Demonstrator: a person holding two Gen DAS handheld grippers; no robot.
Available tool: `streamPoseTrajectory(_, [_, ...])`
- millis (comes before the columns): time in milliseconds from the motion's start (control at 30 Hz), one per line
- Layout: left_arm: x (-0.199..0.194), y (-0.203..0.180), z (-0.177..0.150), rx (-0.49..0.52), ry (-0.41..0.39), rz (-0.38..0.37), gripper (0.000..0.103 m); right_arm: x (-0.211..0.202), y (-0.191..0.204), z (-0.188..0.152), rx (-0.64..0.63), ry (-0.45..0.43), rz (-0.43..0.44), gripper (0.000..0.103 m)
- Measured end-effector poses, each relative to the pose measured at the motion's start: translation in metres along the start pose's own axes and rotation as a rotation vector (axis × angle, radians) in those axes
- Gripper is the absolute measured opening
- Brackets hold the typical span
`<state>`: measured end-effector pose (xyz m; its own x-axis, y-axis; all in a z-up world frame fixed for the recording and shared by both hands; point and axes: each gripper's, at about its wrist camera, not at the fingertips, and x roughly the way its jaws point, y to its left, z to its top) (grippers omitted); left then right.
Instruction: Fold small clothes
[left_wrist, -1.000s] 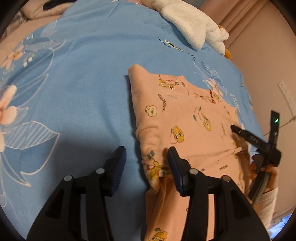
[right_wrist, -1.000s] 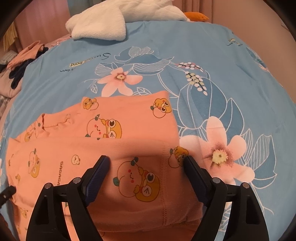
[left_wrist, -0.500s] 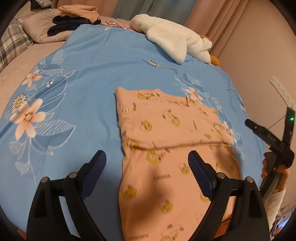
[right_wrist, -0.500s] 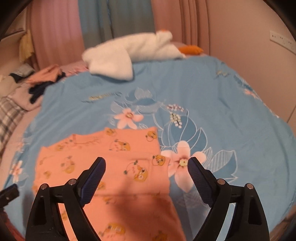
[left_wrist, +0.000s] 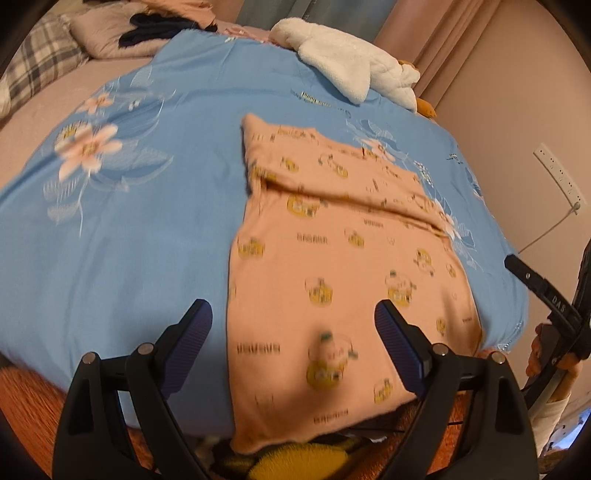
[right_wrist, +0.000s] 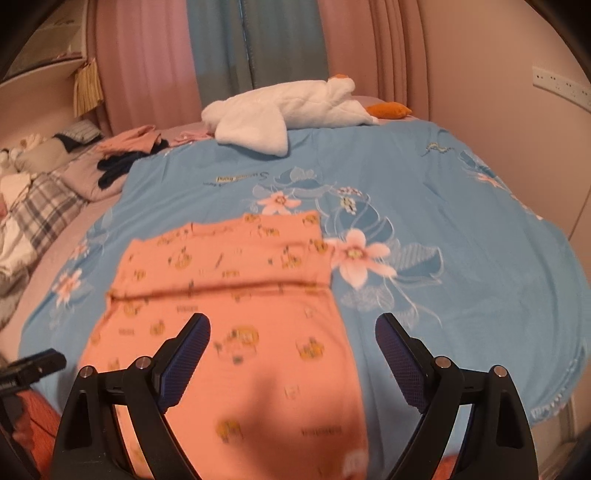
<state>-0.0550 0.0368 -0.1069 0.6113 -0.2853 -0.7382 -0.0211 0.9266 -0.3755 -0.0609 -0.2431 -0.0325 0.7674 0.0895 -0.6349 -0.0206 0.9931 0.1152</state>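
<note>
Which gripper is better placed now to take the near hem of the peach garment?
Left, probably. The left gripper is open with the peach garment between its fingers; the right gripper straddles its right edge.

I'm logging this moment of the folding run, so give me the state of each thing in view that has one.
Left gripper: open, holding nothing.
Right gripper: open, holding nothing.
Peach garment: spread flat on the bed, one fold across its far part, near end hanging over the bed edge.
Blue duvet: spread over the bed.
White plush toy: lying at the far end.

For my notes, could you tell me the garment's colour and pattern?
Peach-pink garment with small yellow cartoon prints; left wrist view.
</note>
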Motion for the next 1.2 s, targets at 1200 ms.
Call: streamPoseTrajectory(1200, [0.037,0.02,-0.106,-0.088,0.182,-0.075,0.054,0.016,-0.044,-0.132,0.151,0.363,0.092,0.085])
